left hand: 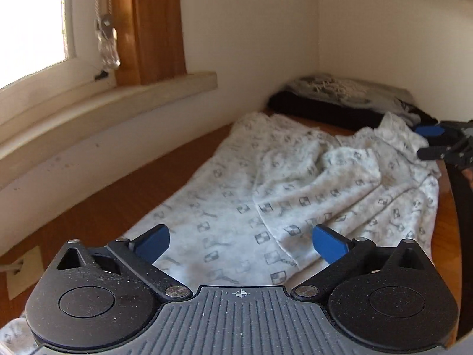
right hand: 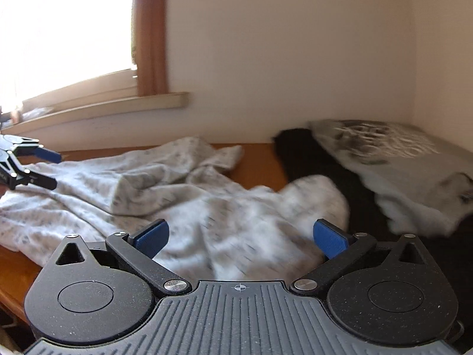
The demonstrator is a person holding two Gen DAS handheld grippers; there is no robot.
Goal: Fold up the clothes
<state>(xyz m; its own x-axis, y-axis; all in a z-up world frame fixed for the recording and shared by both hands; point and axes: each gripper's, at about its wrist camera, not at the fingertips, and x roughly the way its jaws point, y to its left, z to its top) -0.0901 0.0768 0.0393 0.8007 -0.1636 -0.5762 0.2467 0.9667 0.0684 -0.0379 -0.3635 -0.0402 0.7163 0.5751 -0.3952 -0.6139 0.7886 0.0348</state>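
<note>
The white printed garment (left hand: 295, 183) lies crumpled on the table (left hand: 97, 207), not folded; both tongs, left (left hand: 241, 241) and right (right hand: 241, 238), are released; folded clothes (right hand: 399, 159) sit upper right.

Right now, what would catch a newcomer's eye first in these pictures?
The rumpled white patterned garment spread along the wooden table between both open grippers, the left gripper above one end and the right gripper above the other. Next, the folded grey and black clothes stacked in the far corner against the wall. Then the bright window with its brown curtain, on the left.
</note>
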